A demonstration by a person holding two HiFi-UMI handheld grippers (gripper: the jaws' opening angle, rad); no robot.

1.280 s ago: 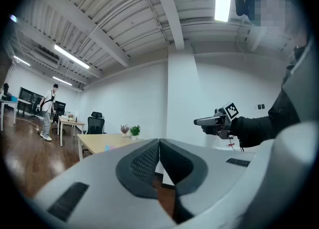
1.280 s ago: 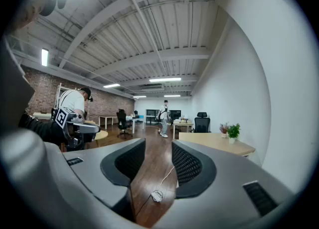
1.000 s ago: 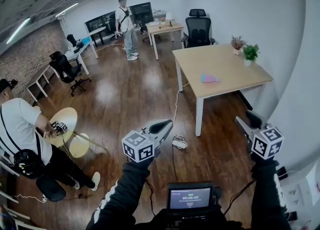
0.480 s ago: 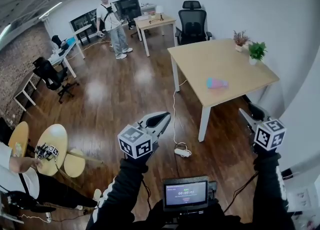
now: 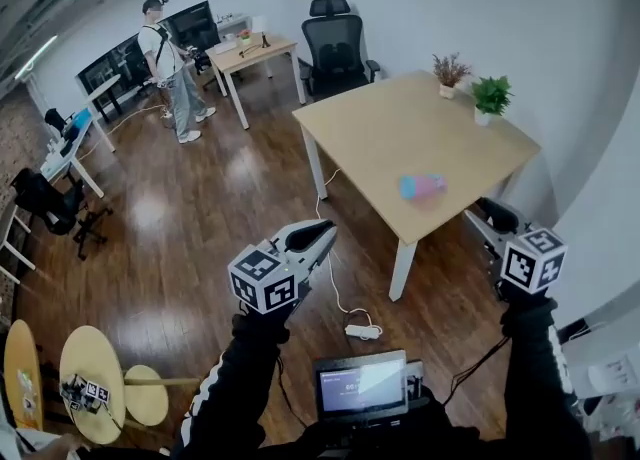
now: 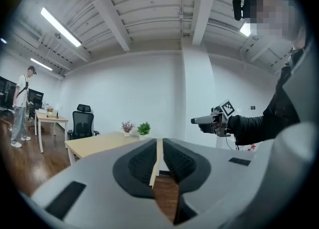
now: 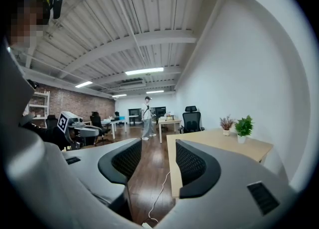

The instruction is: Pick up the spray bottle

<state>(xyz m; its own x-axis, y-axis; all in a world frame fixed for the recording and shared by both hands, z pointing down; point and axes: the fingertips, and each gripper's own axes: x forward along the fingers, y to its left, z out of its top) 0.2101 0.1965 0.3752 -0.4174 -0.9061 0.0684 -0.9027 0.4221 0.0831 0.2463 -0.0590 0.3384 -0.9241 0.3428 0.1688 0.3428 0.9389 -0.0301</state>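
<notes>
As the table has drawn nearer in the head view over the last second, the approach looks under way, with no reach begun. The spray bottle lies on the table near its closest edge, untouched. Left gripper: jaws nearly together, thin slit, empty. Right gripper: jaws narrowly apart, empty, short of the table and closer to the bottle.

The wooden table bears a spray bottle, a reddish plant and a green plant.
</notes>
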